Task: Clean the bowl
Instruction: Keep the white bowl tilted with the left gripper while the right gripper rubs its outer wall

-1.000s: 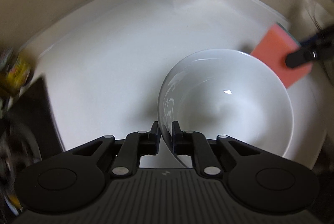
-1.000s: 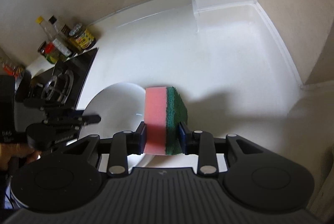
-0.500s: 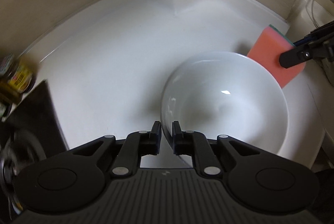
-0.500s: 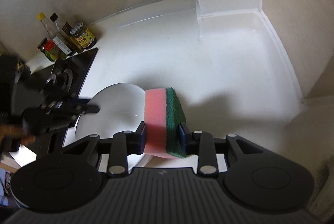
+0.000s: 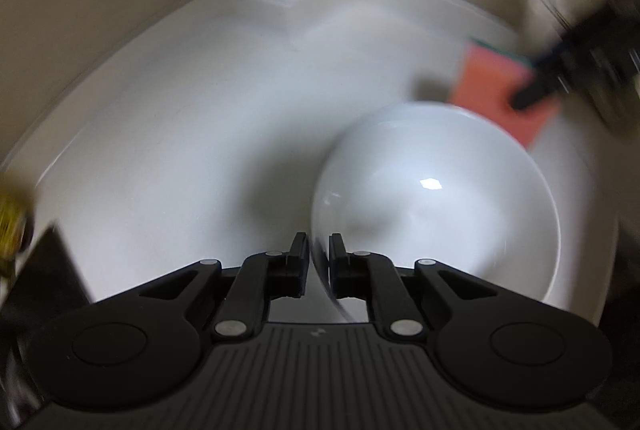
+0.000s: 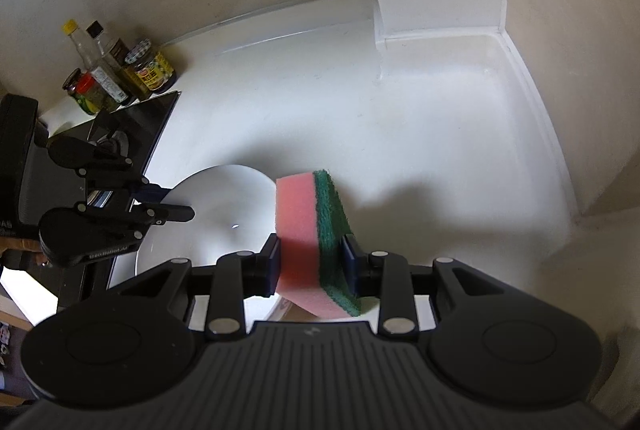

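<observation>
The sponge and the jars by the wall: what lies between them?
In the right wrist view, the white bowl, with the left tongs gripping its rim, and a corner of the black stovetop lie between the sponge and the jars.

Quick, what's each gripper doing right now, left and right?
Left gripper: shut on the white bowl, pinching its rim.
Right gripper: shut on the pink and green sponge.
</observation>
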Available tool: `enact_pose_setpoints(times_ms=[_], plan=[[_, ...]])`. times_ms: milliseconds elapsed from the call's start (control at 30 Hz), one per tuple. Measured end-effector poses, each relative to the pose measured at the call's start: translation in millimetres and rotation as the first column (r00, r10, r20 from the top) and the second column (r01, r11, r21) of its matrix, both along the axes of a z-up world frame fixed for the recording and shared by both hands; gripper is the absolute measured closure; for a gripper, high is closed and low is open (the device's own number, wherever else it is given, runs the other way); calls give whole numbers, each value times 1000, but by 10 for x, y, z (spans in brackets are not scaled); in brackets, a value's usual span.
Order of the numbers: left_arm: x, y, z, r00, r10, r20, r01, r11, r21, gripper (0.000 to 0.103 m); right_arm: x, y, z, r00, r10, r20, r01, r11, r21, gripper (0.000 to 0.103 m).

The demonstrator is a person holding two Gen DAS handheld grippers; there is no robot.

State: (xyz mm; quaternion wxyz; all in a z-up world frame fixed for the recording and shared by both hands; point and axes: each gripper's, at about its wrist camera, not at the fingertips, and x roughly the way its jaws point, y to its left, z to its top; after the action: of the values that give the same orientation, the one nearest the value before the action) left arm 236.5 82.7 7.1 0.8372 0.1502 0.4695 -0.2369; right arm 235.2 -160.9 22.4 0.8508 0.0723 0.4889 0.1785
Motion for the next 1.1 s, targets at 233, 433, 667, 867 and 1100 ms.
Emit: enact_pose_setpoints(times_ms=[233, 433, 667, 867, 1100], plan=[[-194, 16, -151, 964, 257, -59, -260, 965, -45, 91, -124, -34, -34, 1000, -21, -19, 22, 999, 49, 76], [-52, -75, -151, 999, -3, -36, 4, 999, 52, 92, -120, -30, -32, 1000, -1, -23, 2, 999, 37, 76], [6, -193, -109, 972, -231, -47, 233, 971, 56, 89, 28, -62, -17, 1000, -23, 9, 22, 999, 40, 76], [-203, -110, -134, 997, 61, -50, -61, 998, 5, 88, -101, -88, -20, 999, -34, -5, 34, 997, 72, 76], [-279, -263, -145, 998, -61, 0, 60, 995, 85, 90, -237, 16, -13, 1000, 27, 0, -27, 1000, 10, 76]])
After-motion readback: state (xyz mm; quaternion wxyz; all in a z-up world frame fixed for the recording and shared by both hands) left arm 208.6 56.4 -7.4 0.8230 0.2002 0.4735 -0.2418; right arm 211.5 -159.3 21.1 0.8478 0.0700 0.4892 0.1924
